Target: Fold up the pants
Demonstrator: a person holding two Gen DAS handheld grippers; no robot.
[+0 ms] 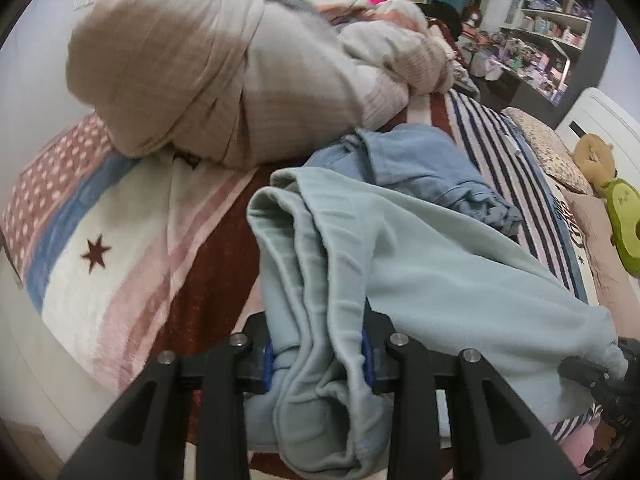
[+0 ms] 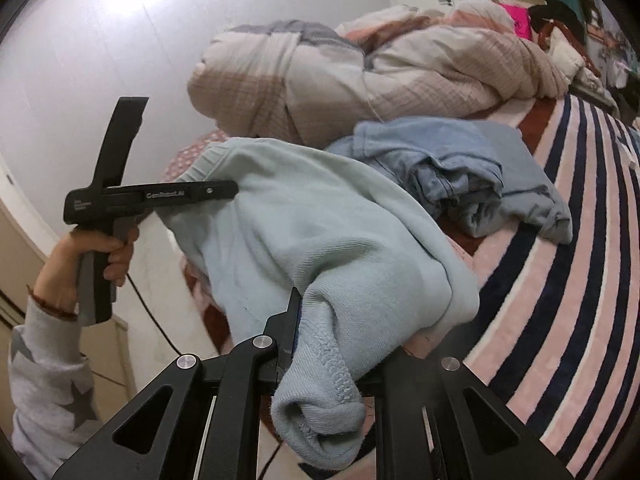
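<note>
Bed (image 2: pixel 560 280) with striped blanket fills both views. Left gripper (image 1: pixel 318 360) clamped on bunched edge of pale green pants (image 1: pixel 420 264). Right gripper (image 2: pixel 328 344) clamped on other end, ribbed cuff hanging out. Pants stretched between them above blanket. Beyond: crumpled jeans (image 2: pixel 460 168), then rolled beige quilt (image 1: pixel 192 60) near wall.
</note>
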